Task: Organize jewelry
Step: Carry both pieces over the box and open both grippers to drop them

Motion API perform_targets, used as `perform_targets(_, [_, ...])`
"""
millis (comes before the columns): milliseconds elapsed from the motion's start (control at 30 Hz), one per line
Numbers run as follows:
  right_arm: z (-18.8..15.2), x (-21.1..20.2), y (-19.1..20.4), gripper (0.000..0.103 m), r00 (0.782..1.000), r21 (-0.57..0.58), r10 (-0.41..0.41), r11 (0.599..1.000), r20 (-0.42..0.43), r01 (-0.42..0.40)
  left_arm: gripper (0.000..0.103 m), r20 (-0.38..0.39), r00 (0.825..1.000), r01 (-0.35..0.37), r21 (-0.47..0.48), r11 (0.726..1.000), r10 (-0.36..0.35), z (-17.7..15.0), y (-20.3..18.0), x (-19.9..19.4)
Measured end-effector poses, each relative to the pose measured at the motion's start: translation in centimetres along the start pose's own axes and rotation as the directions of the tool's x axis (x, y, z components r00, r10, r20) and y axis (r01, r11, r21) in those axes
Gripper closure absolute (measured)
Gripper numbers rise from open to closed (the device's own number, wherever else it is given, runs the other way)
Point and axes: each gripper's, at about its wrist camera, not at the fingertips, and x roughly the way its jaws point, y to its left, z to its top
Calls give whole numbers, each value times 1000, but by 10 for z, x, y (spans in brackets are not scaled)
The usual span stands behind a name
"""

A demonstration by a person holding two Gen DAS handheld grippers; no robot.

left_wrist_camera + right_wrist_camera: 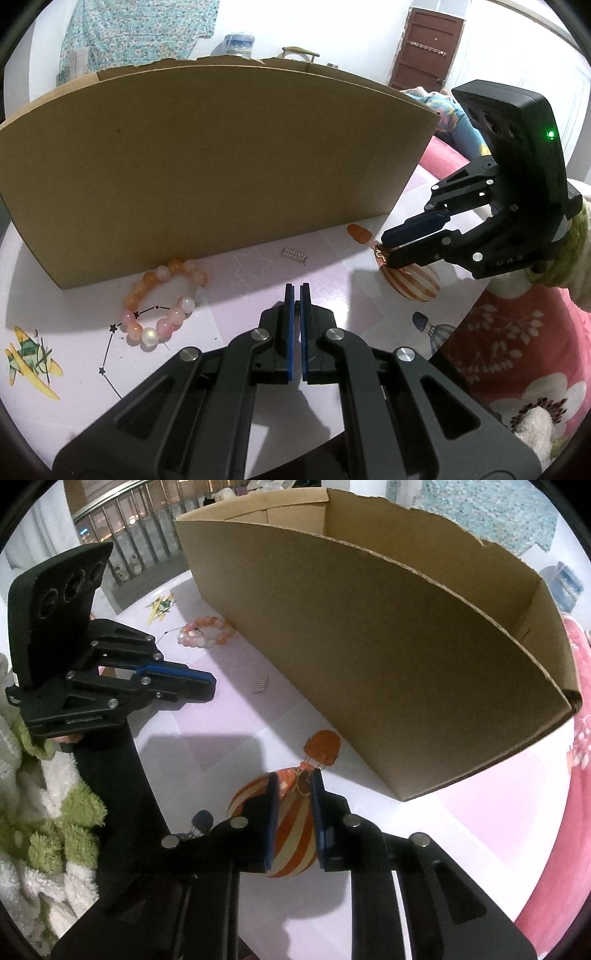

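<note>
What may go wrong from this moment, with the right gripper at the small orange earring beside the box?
1. The right gripper seems to pinch the orange earring only by its thin gold loop, at the very fingertips. It may slip out when lifted.
2. The wall of the cardboard box stands tall right beside it. If the earring goes into the box, the dangling part may catch on the rim.
</note>
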Motion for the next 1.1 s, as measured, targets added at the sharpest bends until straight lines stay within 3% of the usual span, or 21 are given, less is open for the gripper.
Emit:
perform_targets(367, [-7, -17, 2, 86, 999, 27, -23, 999, 36, 22, 101, 23, 1000, -2, 3, 1000, 2, -1, -4, -5])
perform_targets(533, [-7, -48, 13, 87, 993, 45, -40, 998, 114, 35, 101, 80, 997, 3, 2, 1000, -3, 5, -7, -31])
perform_targets(700, [11, -97, 31, 86, 965, 24, -40, 999, 260, 35, 101, 197, 980, 35, 4, 999, -35, 35, -4, -79])
perform_targets(867, [58, -123, 27, 86, 930, 13, -84, 996, 357, 84, 101, 277, 960, 27, 31, 999, -35, 90, 11, -104])
perform_targets(933, [84, -118, 13, 86, 934, 44, -77, 997, 348, 66, 101, 254, 967, 27, 26, 999, -33, 113, 23, -94])
perform_targets(1033, [121, -97, -15, 86, 962, 121, -60, 992, 268, 28, 101, 97, 995, 44, -71, 997, -37, 145, 48, -52])
perform_targets(1100, [137, -79, -34, 86, 977, 173, -47, 985, 209, 10, 101, 8, 1000, 24, -114, 993, -23, 159, 66, -25])
